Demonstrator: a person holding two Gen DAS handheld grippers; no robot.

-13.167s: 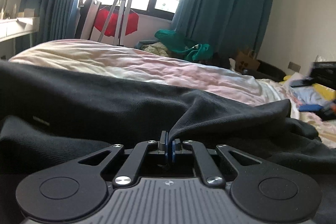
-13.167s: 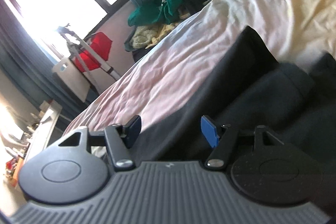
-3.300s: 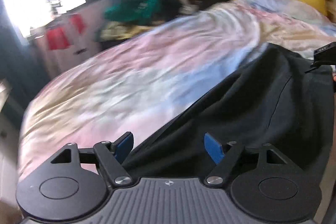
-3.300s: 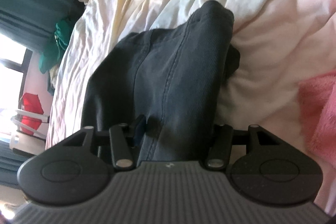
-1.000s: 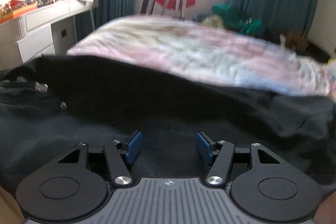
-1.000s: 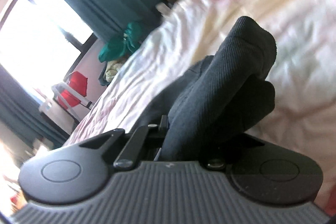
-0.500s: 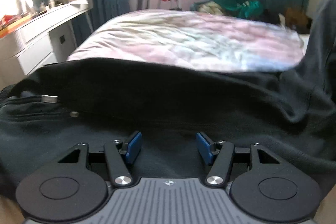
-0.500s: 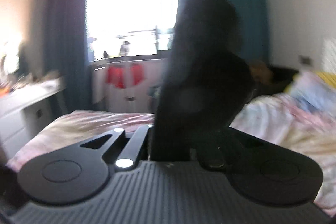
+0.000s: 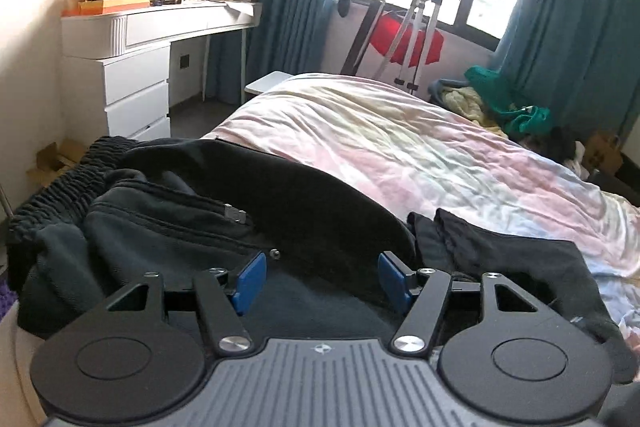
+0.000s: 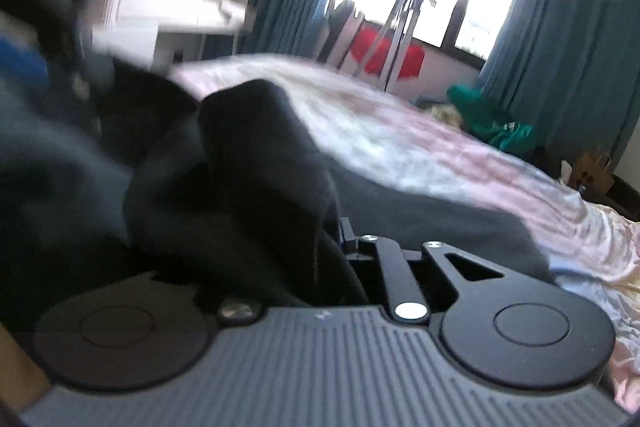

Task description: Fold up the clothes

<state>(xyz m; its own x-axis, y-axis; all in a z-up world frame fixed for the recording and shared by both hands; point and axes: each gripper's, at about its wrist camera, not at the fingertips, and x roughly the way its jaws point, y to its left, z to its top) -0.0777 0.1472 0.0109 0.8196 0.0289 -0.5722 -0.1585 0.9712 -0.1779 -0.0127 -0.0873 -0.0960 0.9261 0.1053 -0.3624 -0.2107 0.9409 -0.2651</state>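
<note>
Spreading beyond the fingers, a bed point(image 9: 420, 147) in pastel sheets is backed by teal curtains point(image 9: 568, 27) and a white dresser point(image 9: 136, 67). Dark trousers point(image 9: 192, 223) are heaped between and ahead of the left gripper point(image 9: 322, 279), whose blue fingers point(image 9: 249, 281) are opening, gripping nothing. The right gripper point(image 10: 340, 239) is pinched on a blurred trouser fold, its left finger hidden.
</note>
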